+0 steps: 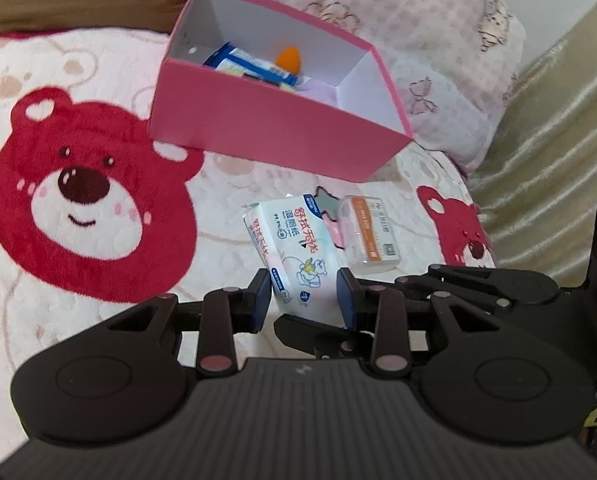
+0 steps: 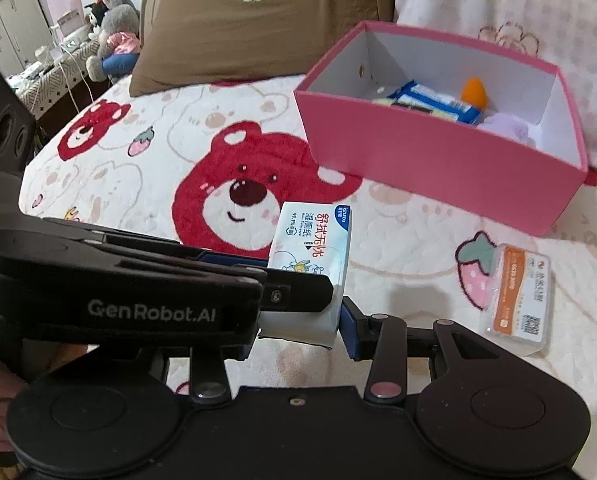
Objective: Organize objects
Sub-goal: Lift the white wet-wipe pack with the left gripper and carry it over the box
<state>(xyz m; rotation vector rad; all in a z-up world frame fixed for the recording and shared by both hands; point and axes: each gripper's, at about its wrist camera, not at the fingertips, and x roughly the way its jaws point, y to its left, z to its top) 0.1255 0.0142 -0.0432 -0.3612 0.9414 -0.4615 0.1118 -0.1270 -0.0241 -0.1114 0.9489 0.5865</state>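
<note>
A white and blue wet-wipe pack hangs a little above the bear blanket. My left gripper is shut on its near end, one blue pad on each side. In the right wrist view the same pack sits between the pads of my right gripper, which is also shut on it. There the left gripper crosses in from the left and hides the right gripper's left finger. Beyond the pack stands an open pink box holding blue packets, an orange item and something lilac.
A clear plastic case with an orange label lies on the blanket right of the pack. A brown pillow and a pink patterned pillow lie behind the box. Stuffed toys sit off the bed, far left.
</note>
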